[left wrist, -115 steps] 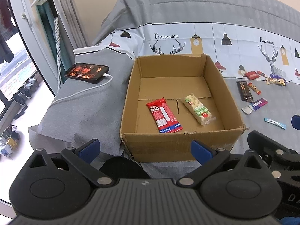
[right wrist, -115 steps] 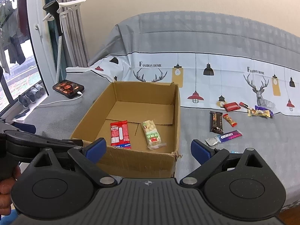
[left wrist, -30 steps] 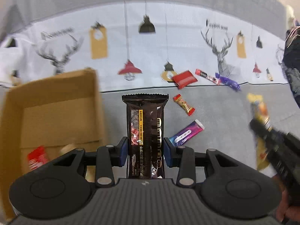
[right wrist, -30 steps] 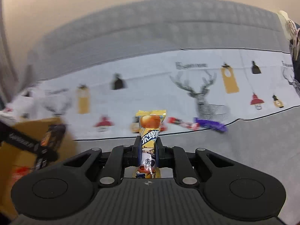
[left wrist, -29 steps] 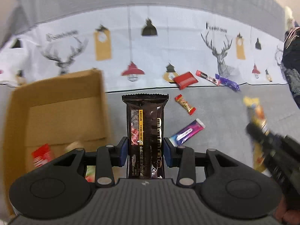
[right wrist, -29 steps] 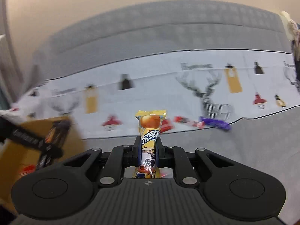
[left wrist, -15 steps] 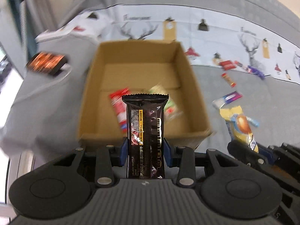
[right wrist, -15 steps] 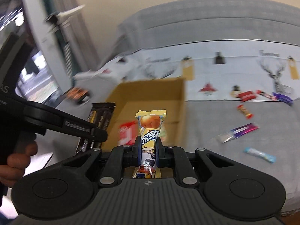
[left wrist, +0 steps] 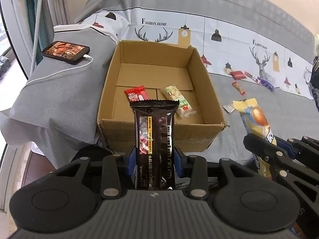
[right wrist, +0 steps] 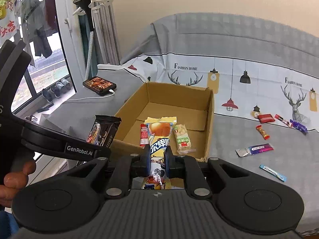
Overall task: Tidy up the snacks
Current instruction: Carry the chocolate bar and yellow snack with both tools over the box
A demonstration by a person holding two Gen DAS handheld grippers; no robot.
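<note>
My left gripper (left wrist: 154, 158) is shut on a dark brown biscuit bar (left wrist: 154, 137), held upright just before the near wall of an open cardboard box (left wrist: 159, 133). A red packet (left wrist: 136, 96) and a pale nut bar (left wrist: 178, 102) lie on the box floor. My right gripper (right wrist: 158, 157) is shut on a yellow snack packet (right wrist: 159, 137), also in front of the box (right wrist: 210, 119). In the left wrist view that yellow packet (left wrist: 257, 121) shows to the right of the box. In the right wrist view the biscuit bar (right wrist: 103, 131) shows at the left.
Several small snacks lie on the grey sofa cover right of the box: a red packet (right wrist: 265, 118), an orange stick (right wrist: 262, 132), a purple one (right wrist: 255, 149), a blue sachet (right wrist: 273, 172). A phone (left wrist: 65, 52) on a white cable rests left of the box. A hand (right wrist: 14, 181) holds the left tool.
Both grippers have swung left from the loose snacks to the front of the box, each still holding its snack. The views have sharpened as the motion slowed.
</note>
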